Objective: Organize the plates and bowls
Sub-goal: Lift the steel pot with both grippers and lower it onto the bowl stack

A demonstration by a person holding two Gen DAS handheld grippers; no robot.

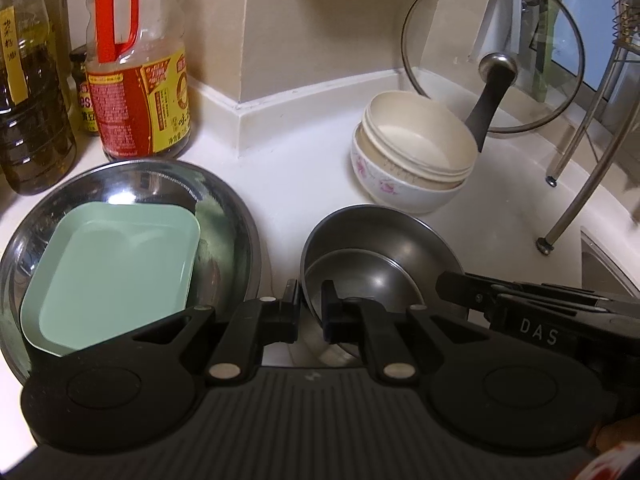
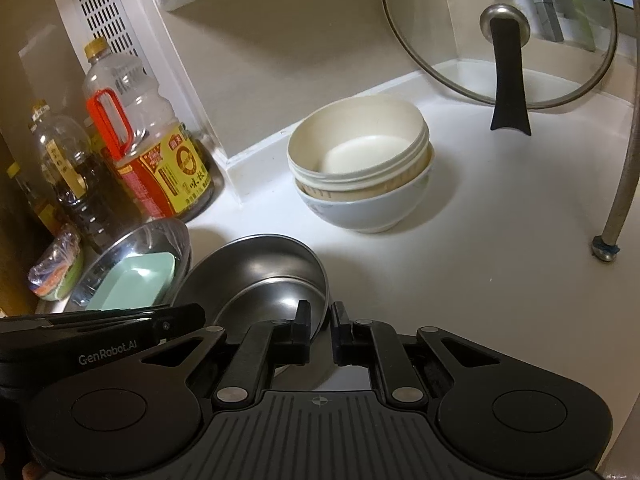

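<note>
Both claws sit at the near edge of the stacked steel bowls (image 1: 376, 256). Left gripper (image 1: 311, 300) has its jaws drawn in on the left rim of the stack; right gripper (image 2: 320, 320) is pinched on the right rim, only the thin metal wall between its fingers. One smaller steel bowl is nested inside the larger.

Handling, as judged: thin polished steel, light and stiff, not fragile, but slick, and the inner bowl is loose and liable to slide or rattle if the stack tips. A two-sided rim hold, kept level, looks the sound one.

Just to the left stands a wide steel basin (image 1: 236, 216) with a pale green square dish (image 1: 116, 272) lying tilted inside. Behind, well apart, a cream bowl nests in a white floral bowl (image 1: 400, 188); those are ceramic-looking and chip-prone.

Surface: white countertop (image 2: 480, 260), smooth and glossy, in a cramped corner. Sauce and oil bottles (image 1: 140, 92) crowd the left wall; a glass pan lid (image 1: 492, 52) leans at the back; rack legs (image 2: 618, 208) stand on the right.
</note>
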